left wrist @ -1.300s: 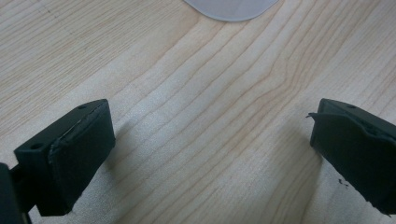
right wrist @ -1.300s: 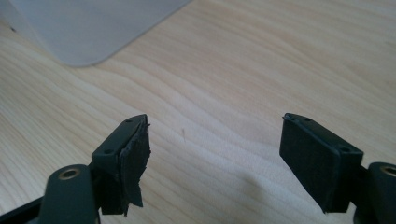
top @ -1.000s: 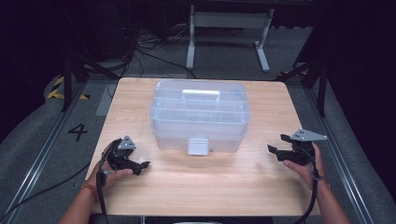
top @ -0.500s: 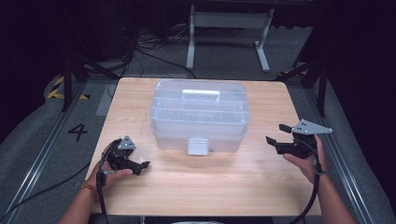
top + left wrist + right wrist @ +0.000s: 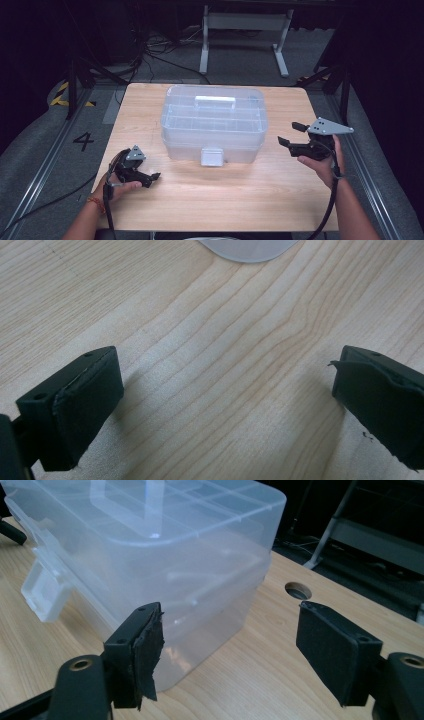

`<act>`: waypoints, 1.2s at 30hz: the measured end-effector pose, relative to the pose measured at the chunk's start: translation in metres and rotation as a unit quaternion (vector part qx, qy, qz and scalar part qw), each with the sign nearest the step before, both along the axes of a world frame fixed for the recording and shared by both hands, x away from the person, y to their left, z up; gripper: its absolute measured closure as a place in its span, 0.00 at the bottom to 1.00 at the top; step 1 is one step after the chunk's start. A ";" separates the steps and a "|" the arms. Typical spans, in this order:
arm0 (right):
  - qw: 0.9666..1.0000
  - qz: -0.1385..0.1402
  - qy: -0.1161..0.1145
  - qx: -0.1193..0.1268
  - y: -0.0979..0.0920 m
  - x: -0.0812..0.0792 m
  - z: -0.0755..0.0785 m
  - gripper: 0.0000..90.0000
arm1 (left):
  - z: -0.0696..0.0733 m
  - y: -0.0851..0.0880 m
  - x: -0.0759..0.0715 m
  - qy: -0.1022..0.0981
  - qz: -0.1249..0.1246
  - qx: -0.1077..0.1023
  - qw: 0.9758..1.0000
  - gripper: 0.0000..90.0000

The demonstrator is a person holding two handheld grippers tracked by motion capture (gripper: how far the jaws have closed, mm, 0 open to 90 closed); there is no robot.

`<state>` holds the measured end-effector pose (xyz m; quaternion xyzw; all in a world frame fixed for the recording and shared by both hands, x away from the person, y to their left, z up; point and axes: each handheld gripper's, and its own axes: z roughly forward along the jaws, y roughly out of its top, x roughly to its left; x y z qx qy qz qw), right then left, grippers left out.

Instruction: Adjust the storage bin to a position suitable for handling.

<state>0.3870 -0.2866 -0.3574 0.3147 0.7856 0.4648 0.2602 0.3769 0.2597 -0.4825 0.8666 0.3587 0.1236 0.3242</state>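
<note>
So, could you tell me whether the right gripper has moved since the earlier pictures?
Yes. In the high view the right gripper has moved up the picture along the clear plastic box's right side, jaws open and empty.

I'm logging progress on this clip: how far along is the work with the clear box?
Nothing looks done: the clear storage box sits shut on the table, its front latch down. In hand: the right gripper, open and empty, is held beside the box's right end. The left gripper, also open, rests low over bare wood. Left: any contact with the box, latch or handle.
</note>
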 end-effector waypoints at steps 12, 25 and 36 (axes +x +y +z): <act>1.000 0.023 -0.017 -0.005 0.025 0.010 0.024 0.32 | 0.000 0.000 0.000 -0.001 -0.001 0.001 1.000 0.01; 1.000 0.028 -0.011 -0.003 0.055 0.030 0.033 0.34 | 0.000 0.000 0.000 -0.001 -0.001 0.001 1.000 0.01; 0.999 0.044 0.001 -0.027 0.086 0.052 0.043 0.34 | 0.000 0.000 0.000 -0.002 0.000 0.001 1.000 0.01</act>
